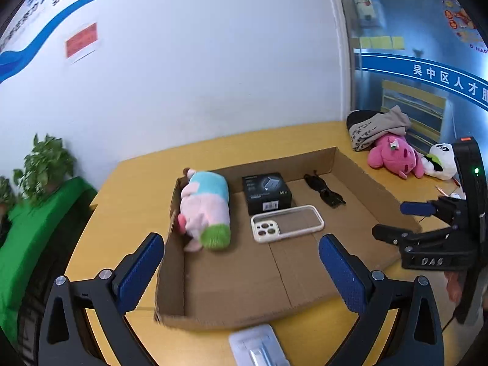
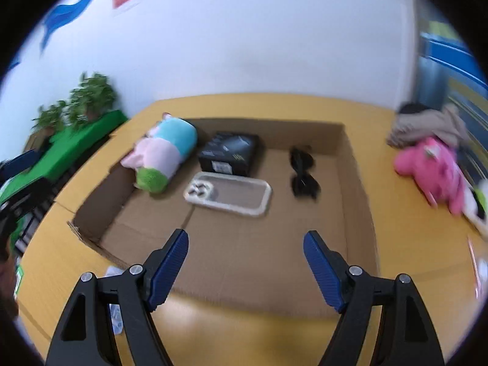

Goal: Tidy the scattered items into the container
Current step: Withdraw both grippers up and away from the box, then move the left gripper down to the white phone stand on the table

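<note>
White packaged item (image 1: 257,347): cut off by the bottom edge of the left wrist view, contents blurred, not identifiable. Pink plush toy (image 2: 427,170) and the white plush (image 2: 480,201) beside it: smeared in the right wrist view, the latter clipped at the edge. Black box (image 1: 267,193): label print too small to read.

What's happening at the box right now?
Both the left gripper and right gripper are open and empty above the near edge of the cardboard box. Inside it lie a plush toy, black box, phone case and sunglasses. A pink plush remains on the table.
</note>
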The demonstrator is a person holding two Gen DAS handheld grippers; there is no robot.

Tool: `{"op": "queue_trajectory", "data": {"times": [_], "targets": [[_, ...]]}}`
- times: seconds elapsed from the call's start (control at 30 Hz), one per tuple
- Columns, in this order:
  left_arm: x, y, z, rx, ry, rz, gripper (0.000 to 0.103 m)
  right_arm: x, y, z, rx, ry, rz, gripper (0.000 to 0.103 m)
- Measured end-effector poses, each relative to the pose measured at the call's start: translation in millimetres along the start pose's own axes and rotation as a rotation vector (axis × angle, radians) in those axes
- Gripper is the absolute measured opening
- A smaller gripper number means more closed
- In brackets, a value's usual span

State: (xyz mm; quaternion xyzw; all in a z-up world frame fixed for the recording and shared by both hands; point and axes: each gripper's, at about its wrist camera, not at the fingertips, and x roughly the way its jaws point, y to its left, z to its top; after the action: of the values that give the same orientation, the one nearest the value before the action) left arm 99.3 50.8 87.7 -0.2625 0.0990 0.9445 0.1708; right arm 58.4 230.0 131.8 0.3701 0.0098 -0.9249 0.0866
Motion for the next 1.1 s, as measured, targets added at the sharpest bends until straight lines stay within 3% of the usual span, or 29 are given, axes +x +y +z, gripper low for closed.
{"op": "queue_trajectory", "data": {"times": [0.3,0.6,1.1], "targets": [[-20,0,-24,-0.144,0.009,0.006,0.103,-49,10,-16,-0.071,-0.099,-0.081,0.078],[-39,-14,-28,-0.135,-0.013,0.007,0.103,-66,4,-24,-0.071,-0.105,-0.069,0.078],[-36,-10,-32,-0.161,0.011,-0.004,0.103,-65,3,-25,-0.051,-0.096,-0.084,0.078]]}}
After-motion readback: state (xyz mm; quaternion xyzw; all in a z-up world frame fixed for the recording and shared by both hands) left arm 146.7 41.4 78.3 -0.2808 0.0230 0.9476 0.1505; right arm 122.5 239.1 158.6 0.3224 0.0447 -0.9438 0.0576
